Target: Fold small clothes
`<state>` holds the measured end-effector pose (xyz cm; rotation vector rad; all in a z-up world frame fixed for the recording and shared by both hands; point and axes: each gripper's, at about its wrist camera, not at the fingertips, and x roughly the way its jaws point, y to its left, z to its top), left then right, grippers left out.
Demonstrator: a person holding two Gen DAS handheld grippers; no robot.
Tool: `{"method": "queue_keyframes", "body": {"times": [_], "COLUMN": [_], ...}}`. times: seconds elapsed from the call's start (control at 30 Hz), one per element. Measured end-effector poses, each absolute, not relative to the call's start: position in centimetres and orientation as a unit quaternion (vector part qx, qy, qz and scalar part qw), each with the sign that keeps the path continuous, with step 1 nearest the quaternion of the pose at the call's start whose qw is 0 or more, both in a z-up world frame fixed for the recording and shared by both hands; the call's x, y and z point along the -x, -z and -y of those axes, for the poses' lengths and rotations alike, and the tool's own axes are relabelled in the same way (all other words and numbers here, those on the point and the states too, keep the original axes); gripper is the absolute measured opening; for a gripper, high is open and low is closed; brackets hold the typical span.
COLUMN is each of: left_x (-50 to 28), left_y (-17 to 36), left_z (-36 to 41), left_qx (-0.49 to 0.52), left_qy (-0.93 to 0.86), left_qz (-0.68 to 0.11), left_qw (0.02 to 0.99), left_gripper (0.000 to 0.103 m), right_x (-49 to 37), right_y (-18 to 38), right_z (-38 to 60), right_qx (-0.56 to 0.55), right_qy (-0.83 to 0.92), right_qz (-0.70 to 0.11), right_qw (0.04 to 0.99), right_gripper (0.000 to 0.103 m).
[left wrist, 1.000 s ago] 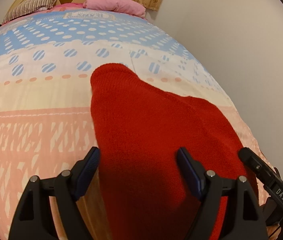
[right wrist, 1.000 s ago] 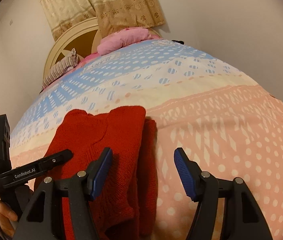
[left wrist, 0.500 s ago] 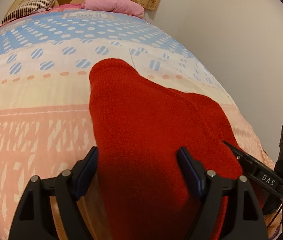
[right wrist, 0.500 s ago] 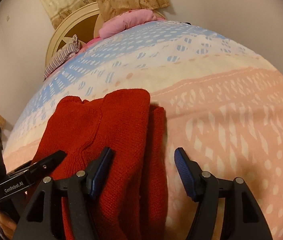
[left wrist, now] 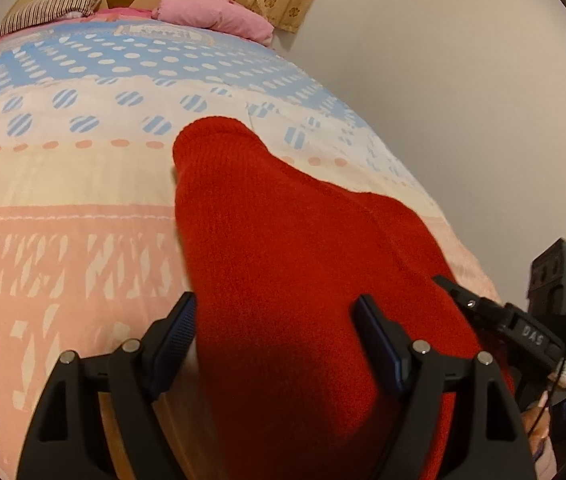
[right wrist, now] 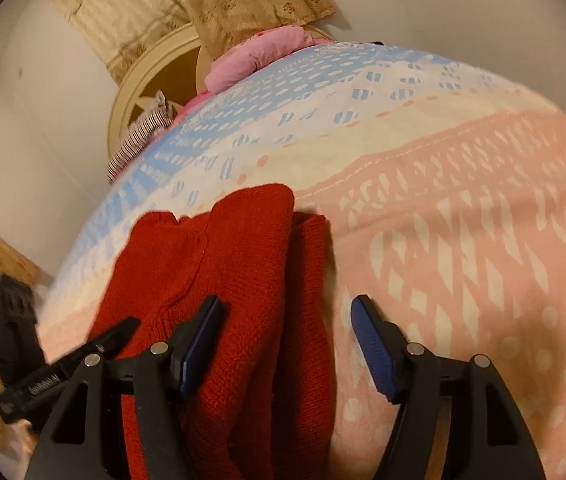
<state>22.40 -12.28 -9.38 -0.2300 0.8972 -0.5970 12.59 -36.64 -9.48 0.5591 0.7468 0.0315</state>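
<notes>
A red knitted garment lies folded lengthwise on the patterned bedspread, a narrow end pointing to the head of the bed. My left gripper is open over its near left part, one pad at the left edge and the other above the knit. My right gripper is open over the garment's right edge, with the left pad over the knit and the right pad over the bedspread. Neither gripper's pads press on the cloth. Each gripper shows in the other's view: right, left.
A pink pillow and a striped pillow lie at the head of the bed, below a round headboard and a beige curtain. A bare wall runs along the bed's side.
The right gripper has sunk towards the garment and rolled a little, so the cloth fills more of its view. In the left view the right gripper has come in beside the garment.
</notes>
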Motion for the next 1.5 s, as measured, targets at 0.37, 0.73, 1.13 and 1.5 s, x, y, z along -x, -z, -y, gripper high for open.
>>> {"method": "queue_keyframes", "body": {"times": [0.37, 0.73, 1.13, 1.5], "left_x": [-22.4, -21.9, -21.8, -18.0], "left_y": [9.4, 9.3, 8.9, 6.6], "left_z": [11.9, 12.7, 13.1, 12.1], "left_qx": [0.141, 0.101, 0.085, 0.037], "left_qy": [0.314, 0.289, 0.272, 0.258], "left_qz": [-0.423, -0.412, -0.414, -0.408], "left_qw": [0.839, 0.858, 0.864, 0.875], "left_gripper": [0.078, 0.052, 0.043, 0.038], "right_x": [-14.3, -14.3, -13.7, -8.7], "right_y": [9.5, 9.2, 7.9, 4.6], "right_z": [34.4, 33.5, 31.4, 28.8], "right_qx": [-0.223, -0.192, -0.137, -0.160], "right_qy": [-0.061, -0.048, 0.018, 0.043], "right_qz": [-0.386, -0.377, -0.371, -0.338], "right_qw": [0.893, 0.905, 0.918, 0.926], "right_gripper": [0.060, 0.046, 0.033, 0.025]}}
